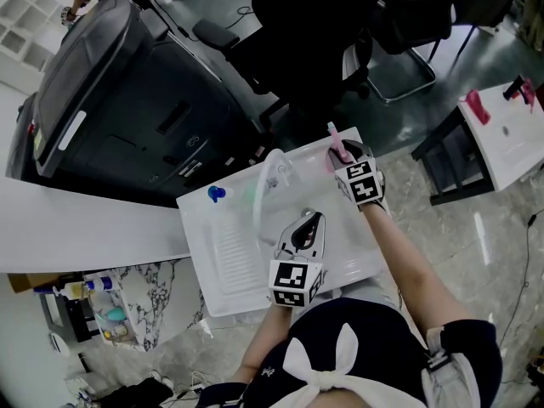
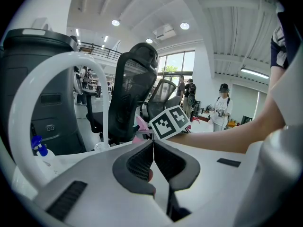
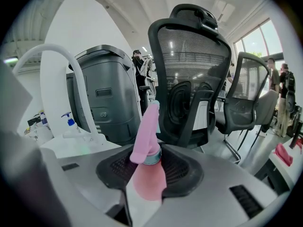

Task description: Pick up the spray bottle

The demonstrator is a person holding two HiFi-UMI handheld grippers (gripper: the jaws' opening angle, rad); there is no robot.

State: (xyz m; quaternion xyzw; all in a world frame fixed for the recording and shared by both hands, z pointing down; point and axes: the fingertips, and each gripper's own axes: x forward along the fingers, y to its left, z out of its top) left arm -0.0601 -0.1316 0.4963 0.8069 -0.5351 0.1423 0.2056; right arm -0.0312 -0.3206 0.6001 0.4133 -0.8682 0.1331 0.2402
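Note:
The pink spray bottle (image 1: 337, 146) stands at the far right corner of the white sink unit (image 1: 223, 266). My right gripper (image 1: 344, 158) is shut on the bottle's body. In the right gripper view the bottle (image 3: 147, 176) fills the gap between the dark pads (image 3: 182, 171), and its pink spray head points up and away. My left gripper (image 1: 309, 221) hovers over the middle of the unit with its jaws shut and nothing between them. In the left gripper view the left gripper (image 2: 153, 149) shows its pads meeting, and the right gripper's marker cube (image 2: 170, 122) lies beyond them.
A curved white faucet (image 1: 263, 185) arches over the basin, with a blue-topped pump bottle (image 1: 217, 195) beside it. A large dark grey machine (image 1: 119, 100) and a black office chair (image 1: 314, 32) stand behind the unit. People stand far off in the room (image 2: 221, 105).

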